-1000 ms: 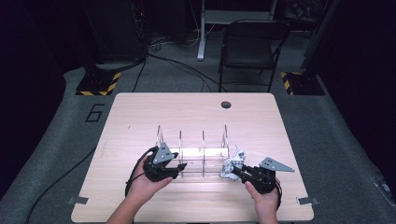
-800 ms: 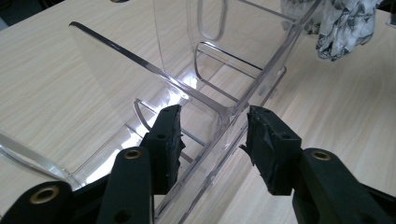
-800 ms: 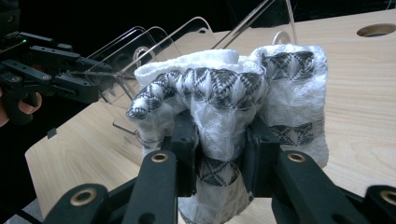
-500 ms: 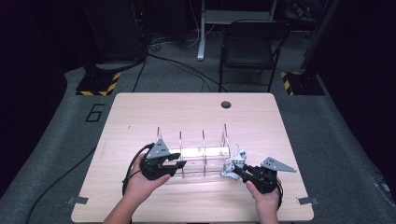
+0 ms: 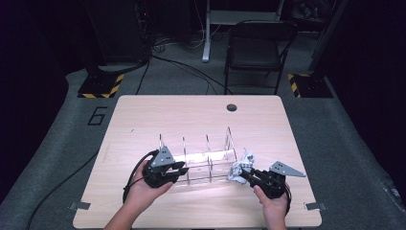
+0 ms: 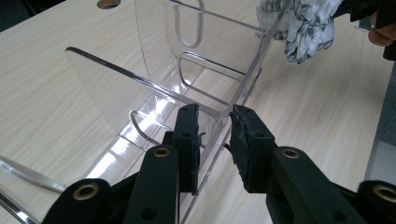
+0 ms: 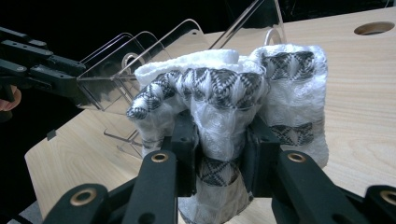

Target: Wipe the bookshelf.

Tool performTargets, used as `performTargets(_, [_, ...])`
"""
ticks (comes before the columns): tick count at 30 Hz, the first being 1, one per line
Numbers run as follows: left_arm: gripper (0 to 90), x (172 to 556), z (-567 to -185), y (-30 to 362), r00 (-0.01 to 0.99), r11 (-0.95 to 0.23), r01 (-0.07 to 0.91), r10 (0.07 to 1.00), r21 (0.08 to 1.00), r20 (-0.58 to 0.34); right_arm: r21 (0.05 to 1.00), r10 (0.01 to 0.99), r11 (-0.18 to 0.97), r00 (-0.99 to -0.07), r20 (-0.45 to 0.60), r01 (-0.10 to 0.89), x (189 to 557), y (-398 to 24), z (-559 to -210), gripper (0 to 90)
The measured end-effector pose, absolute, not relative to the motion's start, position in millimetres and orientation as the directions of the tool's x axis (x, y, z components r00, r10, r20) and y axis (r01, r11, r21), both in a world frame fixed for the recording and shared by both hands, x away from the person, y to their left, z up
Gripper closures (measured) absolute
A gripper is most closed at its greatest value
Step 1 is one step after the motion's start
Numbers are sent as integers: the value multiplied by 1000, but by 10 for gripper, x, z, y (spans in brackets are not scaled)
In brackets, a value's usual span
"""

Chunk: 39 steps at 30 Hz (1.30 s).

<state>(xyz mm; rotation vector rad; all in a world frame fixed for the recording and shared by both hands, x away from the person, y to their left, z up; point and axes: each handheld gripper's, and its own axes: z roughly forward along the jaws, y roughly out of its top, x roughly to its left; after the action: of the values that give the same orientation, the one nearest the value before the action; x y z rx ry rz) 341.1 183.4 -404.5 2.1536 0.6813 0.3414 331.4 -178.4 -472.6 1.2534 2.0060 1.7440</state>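
Your left claw (image 6: 215, 135) has just been closing, and its jaws now straddle the near end wall of the clear rack (image 5: 198, 160), the acrylic edge running right between them. From the left gripper view there looks to be a sliver of gap on either side, so call it released, though close to a grip. That reads as you bracing the rack so it won't slide when the cloth goes in. Your right claw (image 7: 217, 140) is clenched on the rolled cloth (image 7: 224, 93), white with a black pattern, held just off the rack's right end above the tabletop (image 5: 191, 115) and not yet in any slot. The high view gives you the layout (rack between both hands, cloth at its right end); the right gripper view shows the pads biting deep into the roll.
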Motion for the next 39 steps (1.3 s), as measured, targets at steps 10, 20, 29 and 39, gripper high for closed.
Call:
performTargets(10, [817,3310,-4028,1713,851,-522,342,524,781,-23,888,706,-57,-611,359,456,3327,-1807,-4733,695])
performTargets(20, [742,3257,-3921,1569,866,-514,297,501,805,0,886,713,-44,-606,352,462,3358,-1780,-4754,693])
performTargets(29, [696,3359,-3869,1439,860,-518,292,510,804,16,884,716,-42,-603,352,466,3352,-1785,-4766,692])
performTargets(39, [735,3389,-3882,1399,867,-494,291,499,820,-7,884,712,-41,-606,353,466,3358,-1787,-4780,692])
